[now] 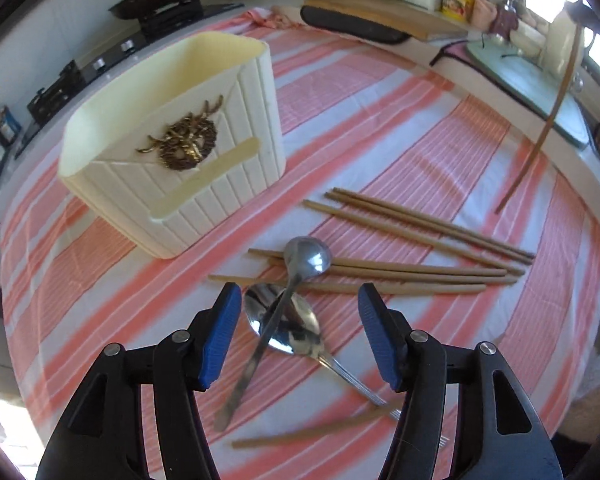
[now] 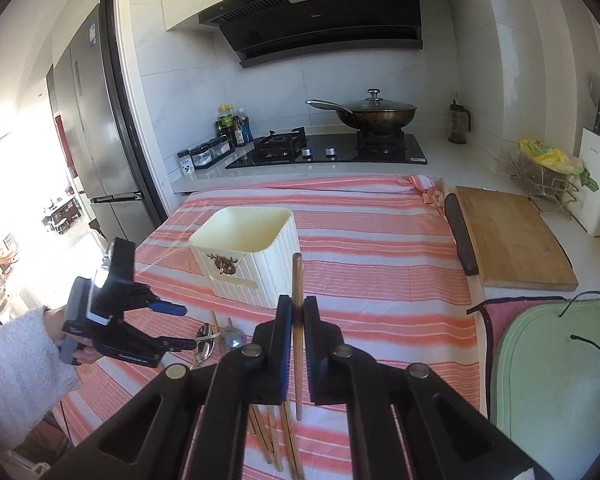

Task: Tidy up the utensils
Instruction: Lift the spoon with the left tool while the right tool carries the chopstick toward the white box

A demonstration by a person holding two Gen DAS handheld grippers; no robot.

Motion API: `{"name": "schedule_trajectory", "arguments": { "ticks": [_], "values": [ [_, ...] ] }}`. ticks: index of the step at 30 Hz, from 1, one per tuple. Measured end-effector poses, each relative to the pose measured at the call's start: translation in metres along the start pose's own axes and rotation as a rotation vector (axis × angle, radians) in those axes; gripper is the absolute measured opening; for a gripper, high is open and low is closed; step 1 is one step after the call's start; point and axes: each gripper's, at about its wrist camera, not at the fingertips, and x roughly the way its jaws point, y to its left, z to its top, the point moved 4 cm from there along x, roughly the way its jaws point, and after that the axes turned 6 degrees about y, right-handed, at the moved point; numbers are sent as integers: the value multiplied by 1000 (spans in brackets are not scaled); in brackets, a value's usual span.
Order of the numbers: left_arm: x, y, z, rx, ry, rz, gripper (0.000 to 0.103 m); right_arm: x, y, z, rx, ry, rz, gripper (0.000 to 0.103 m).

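- Tablecloth (image 1: 380, 128): salmon-pink and white stripes.
- Holder (image 1: 172, 168): cream, ribbed, with gold emblem (image 1: 184, 140).
- Chopsticks (image 1: 412, 232): tan.
- Spoons (image 1: 296, 316): silver.
- Left gripper (image 1: 296, 336): black, with blue pads (image 1: 220, 332).

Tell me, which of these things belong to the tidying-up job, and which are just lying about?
Part of the job:
cream holder box
two steel spoons
loose chopsticks
chopstick clamped in the right hand-held gripper

Just lying about:
lidded wok
wooden cutting board
sauce bottles
green tray
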Motion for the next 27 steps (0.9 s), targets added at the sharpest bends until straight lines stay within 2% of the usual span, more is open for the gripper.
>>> {"name": "schedule_trajectory", "arguments": {
  "ticks": [5, 6, 7, 8, 9, 11, 16, 20, 24, 27],
  "values": [
    [37, -13, 6, 96, 87, 66, 61, -1, -10, -8, 30, 8, 6, 6],
    [39, -14, 7, 102, 86, 68, 42, -2, -12, -9, 35, 8, 7, 6],
    [42, -13, 7, 93, 95, 52, 27, -2, -13, -9, 38, 7, 7, 6],
    [42, -11, 7, 71, 94, 29, 23, -3, -14, -9, 40, 5, 7, 6],
    [40, -8, 7, 54, 80, 15, 13, -4, -14, -9, 42, 3, 7, 6],
    [35, 2, 6, 5, 57, -22, 1, -4, -13, -9, 45, -2, 10, 6],
    [10, 32, -10, -128, -43, -69, 0, -4, -9, -10, 43, -5, 21, 6],
    [-15, 64, -37, -238, -97, -88, 0, -1, -4, -10, 45, -5, 33, 6],
    [-23, 95, -66, -330, -67, -32, 0, 3, 3, -11, 41, -2, 39, 6],
    [-24, 90, -75, -347, -52, -8, 1, 8, 7, -10, 37, 5, 47, 6]
  ]
}}
